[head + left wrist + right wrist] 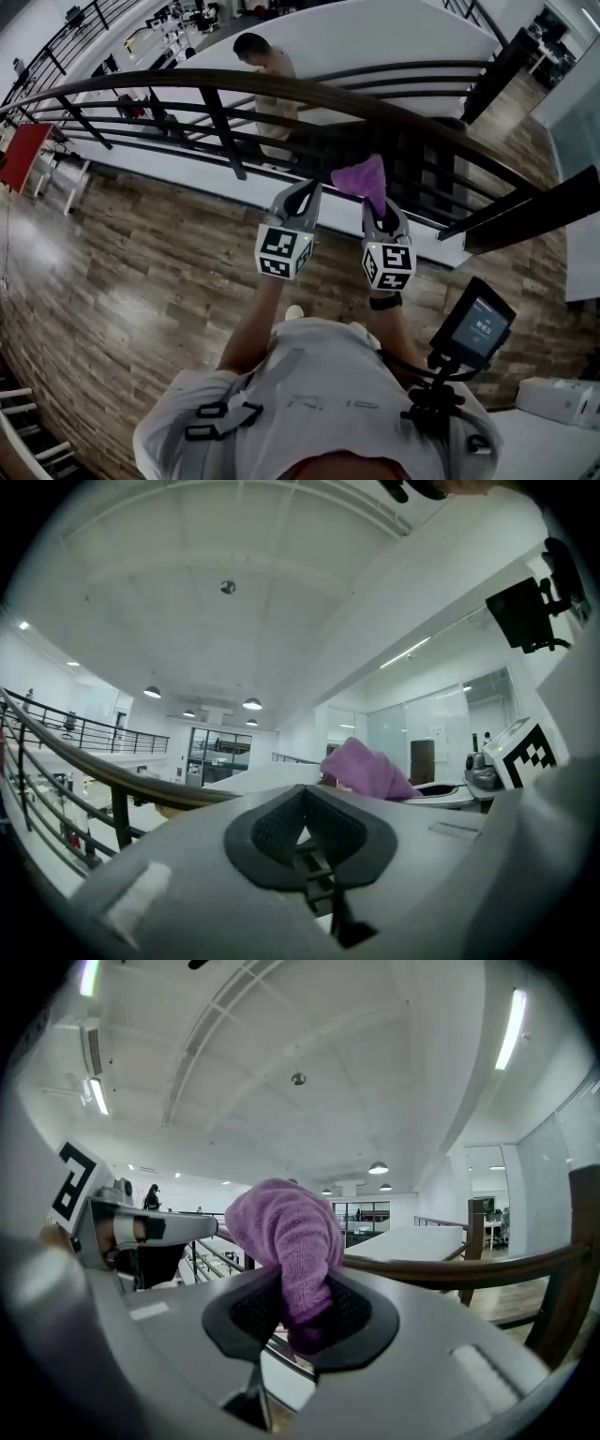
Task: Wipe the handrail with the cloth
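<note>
A dark brown wooden handrail (281, 86) curves across the head view on black metal posts. My right gripper (380, 208) is shut on a purple cloth (361, 178), which it holds up just below and in front of the rail, apart from it. In the right gripper view the cloth (286, 1232) bulges out of the closed pads, with the handrail (450, 1269) running to the right behind it. To its left, my left gripper (298, 195) is shut with nothing in it. The left gripper view shows the cloth (366, 769) to its right and the handrail (112, 775) to its left.
A person (267, 66) stands beyond the railing on the far side. Black balusters (222, 122) and lower rails run under the handrail. A red panel (23, 155) stands at the left. A small screen (473, 328) sits at my right, and the floor (141, 253) is wooden.
</note>
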### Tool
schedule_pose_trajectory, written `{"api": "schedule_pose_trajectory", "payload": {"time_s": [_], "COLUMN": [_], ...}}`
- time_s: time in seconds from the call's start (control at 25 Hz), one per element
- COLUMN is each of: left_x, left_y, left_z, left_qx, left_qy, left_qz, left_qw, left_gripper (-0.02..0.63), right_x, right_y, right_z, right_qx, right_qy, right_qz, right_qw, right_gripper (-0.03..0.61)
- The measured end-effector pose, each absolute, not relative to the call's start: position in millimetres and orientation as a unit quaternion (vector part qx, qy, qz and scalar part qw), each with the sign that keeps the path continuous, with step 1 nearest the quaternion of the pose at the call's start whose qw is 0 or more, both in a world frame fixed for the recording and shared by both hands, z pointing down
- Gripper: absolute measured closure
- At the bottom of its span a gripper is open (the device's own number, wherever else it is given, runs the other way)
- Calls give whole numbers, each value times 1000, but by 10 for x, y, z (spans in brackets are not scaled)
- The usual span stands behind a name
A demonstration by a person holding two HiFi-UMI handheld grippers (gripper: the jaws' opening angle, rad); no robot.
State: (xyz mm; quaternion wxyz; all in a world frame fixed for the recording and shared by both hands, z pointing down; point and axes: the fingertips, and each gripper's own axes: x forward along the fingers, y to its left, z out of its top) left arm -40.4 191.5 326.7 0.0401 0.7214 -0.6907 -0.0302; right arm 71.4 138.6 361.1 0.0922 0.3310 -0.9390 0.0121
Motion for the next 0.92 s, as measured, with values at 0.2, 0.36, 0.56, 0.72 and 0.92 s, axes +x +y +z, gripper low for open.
{"api": "schedule_pose_trajectory", "payload": {"time_s": [0.2, 0.36, 0.56, 0.72, 0.92], "left_x": [-240, -29, 346, 409, 452], "left_y": [1933, 1932, 1896, 1844, 1762], "left_z": [3155, 3180, 3192, 3151, 3117], "left_qx": [712, 718, 732, 731, 713], "left_qy": [-699, -694, -679, -680, -698], "left_qz": [-56, -49, -45, -47, -62], "left_qw": [39, 35, 34, 29, 20], "left_gripper": [614, 614, 614, 614, 614], "right_x": [853, 1041, 1428, 1460, 1479], "right_y": [1490, 1430, 1363, 1257, 1090], "right_z": [3570, 3531, 3558, 3570, 3454], "right_qx": [328, 335, 353, 351, 328], "right_qy": [-940, -939, -932, -932, -942], "right_qz": [26, 26, 35, 44, 19], "right_qw": [86, 79, 76, 75, 67], "right_gripper": [495, 495, 495, 495, 495]}}
